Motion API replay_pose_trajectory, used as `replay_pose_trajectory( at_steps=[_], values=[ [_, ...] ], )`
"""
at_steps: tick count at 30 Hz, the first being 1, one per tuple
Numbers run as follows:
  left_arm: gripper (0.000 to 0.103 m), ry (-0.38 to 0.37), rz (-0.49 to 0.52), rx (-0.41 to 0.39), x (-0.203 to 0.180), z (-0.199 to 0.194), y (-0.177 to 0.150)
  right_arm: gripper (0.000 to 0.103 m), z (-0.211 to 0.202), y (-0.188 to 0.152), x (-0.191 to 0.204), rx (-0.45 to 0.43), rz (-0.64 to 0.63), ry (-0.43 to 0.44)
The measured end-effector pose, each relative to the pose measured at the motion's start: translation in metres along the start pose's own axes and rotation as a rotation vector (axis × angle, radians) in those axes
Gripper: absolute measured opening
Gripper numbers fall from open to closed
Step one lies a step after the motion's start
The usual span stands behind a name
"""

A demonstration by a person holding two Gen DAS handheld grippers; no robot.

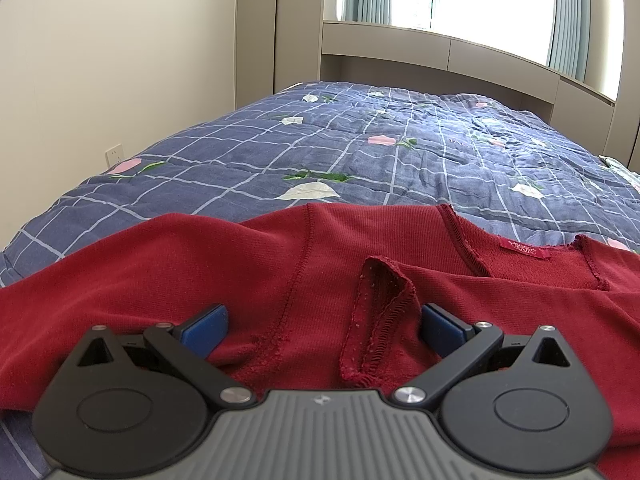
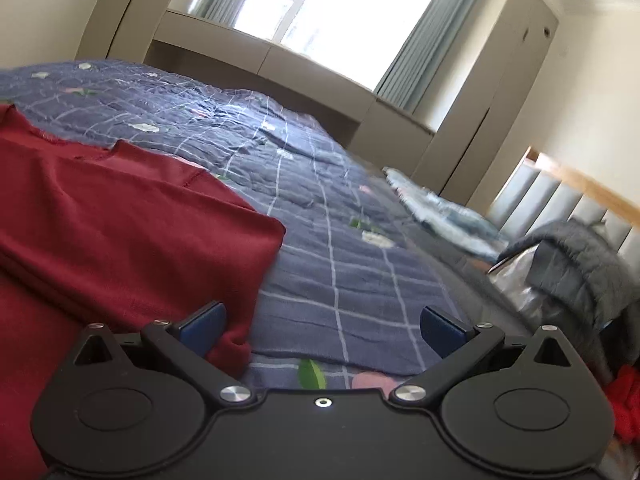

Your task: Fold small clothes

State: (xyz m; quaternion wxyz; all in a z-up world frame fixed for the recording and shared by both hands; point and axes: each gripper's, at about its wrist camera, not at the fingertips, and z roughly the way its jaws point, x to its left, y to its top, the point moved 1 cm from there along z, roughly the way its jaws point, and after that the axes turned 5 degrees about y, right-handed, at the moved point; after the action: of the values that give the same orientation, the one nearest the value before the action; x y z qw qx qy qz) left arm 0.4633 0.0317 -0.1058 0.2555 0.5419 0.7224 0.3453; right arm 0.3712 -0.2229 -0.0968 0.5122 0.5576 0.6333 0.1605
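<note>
Here the red top lay spread on the bed, partly folded, with its neckline and label ahead and to the right of the left gripper. That gripper's fingers stood wide apart, pinching nothing, low over the cloth; a sleeve cuff with a raised, stitched edge lay between them, nearer the right finger. The right gripper was spread too and held nothing: its left finger was just beside the top's folded right edge, perhaps touching it, while its right finger sat over bare quilt. The step in hand looked like taking hold for the next fold. To do it well, I judged the left gripper should close on the cuff's doubled edge rather than on a single layer, so the sleeve would travel as one piece and not drag the body cloth beneath. The right gripper would need to move left until the fold edge sat squarely between its fingers, taking all the layers there. The knit looked soft and limp, so both ends should probably rise together and be kept taut, or the middle would sag and wrinkle. A blue garment and a dark jacket lay well ahead and to the right of the right fingers, clear of the work.
</note>
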Motion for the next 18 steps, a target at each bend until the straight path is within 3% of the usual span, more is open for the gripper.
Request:
replay_pose_trajectory(
  at_steps=[3,6,9,13,18],
  values=[
    [0.103,-0.006,-0.009,-0.005,0.002,-0.001,0.0,0.102,-0.004,0.0,0.007,-0.025,-0.05,-0.026],
    [0.103,-0.018,-0.022,-0.016,0.005,-0.002,0.002,0.102,-0.009,0.011,-0.002,0.006,-0.018,0.011],
    [0.103,-0.062,-0.036,-0.036,0.012,-0.018,0.011,0.103,-0.035,0.029,-0.014,-0.032,0.077,0.087],
    [0.103,-0.078,-0.067,-0.098,0.033,-0.064,0.019,0.102,-0.073,0.048,0.002,-0.09,0.076,0.197],
    [0.103,-0.017,-0.081,-0.087,0.078,-0.107,0.006,0.102,-0.112,0.053,0.049,-0.133,-0.003,0.37]
  ],
)
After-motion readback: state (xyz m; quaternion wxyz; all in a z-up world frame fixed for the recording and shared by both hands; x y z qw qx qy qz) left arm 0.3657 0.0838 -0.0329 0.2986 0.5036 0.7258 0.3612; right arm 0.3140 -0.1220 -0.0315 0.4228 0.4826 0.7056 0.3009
